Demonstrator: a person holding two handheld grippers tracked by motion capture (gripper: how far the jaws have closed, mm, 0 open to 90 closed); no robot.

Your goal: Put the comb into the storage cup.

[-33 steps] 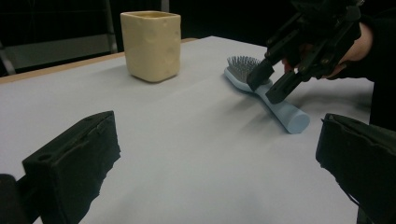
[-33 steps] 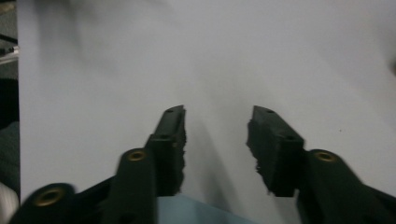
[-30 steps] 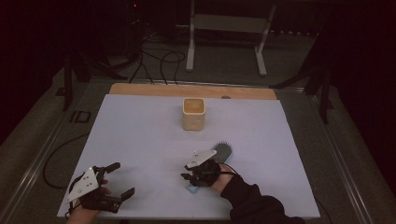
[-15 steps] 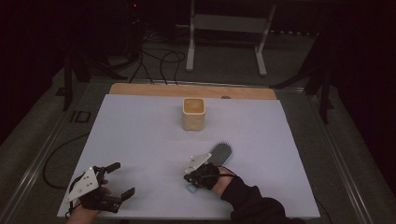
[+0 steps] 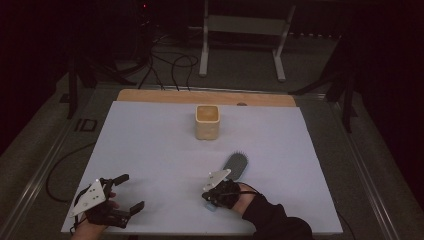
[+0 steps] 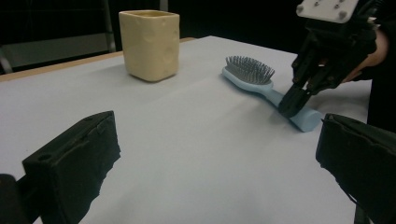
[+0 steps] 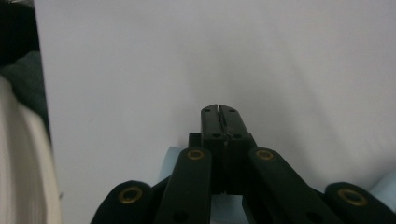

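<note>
Two tools differ: your left tool (image 5: 131, 191) idles wide at near left, your right tool (image 6: 292, 105) is pinched shut atop the handle of the blue hairbrush (image 5: 235, 165) lying near right on the bench (image 5: 150, 150), so the pick-up likely needs reopening to straddle that handle.

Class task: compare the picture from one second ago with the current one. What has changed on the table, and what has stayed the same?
The right gripper has just closed its jaws; in the right gripper view they meet tip to tip, pressing down on the light blue hairbrush handle rather than clamping it. The hand barely shifted. Unchanged: the brush lies flat in the same spot, the yellow cup stands upright behind it, and the left gripper rests open at the table's near left.
</note>
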